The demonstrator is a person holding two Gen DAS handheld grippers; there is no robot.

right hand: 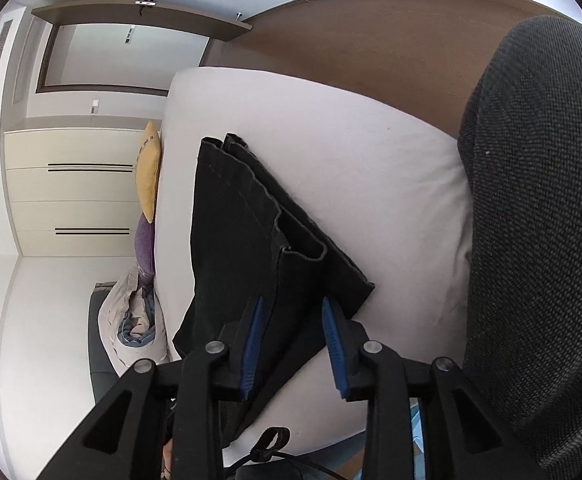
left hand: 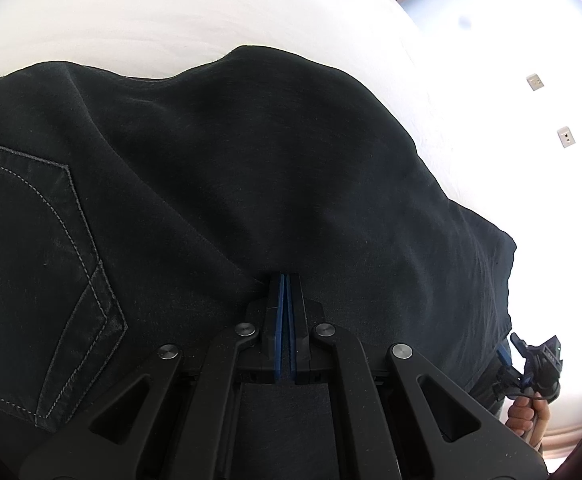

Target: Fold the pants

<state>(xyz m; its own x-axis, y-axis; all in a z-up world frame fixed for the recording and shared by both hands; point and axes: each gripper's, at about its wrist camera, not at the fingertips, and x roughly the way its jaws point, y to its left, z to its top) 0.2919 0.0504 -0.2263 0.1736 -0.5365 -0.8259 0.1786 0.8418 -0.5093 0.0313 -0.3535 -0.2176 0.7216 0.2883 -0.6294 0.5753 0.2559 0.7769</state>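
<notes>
Left gripper (left hand: 286,280) has its jaws pinched together, tips pressed into the black pants (left hand: 211,184) spread on the white bed (left hand: 171,12). Right gripper (right hand: 293,308) stands partly open, nothing pinched, over the pants' (right hand: 243,232) folded edge.

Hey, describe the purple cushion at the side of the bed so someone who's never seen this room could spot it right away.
Start at the white bed with the black pants lying on it, and look along the edge nearest the cream drawers. Two cushions sit against that edge; the purple cushion lies between the yellow cushion and a bundle of crumpled bedding. Its purple colour sets it apart.
</notes>
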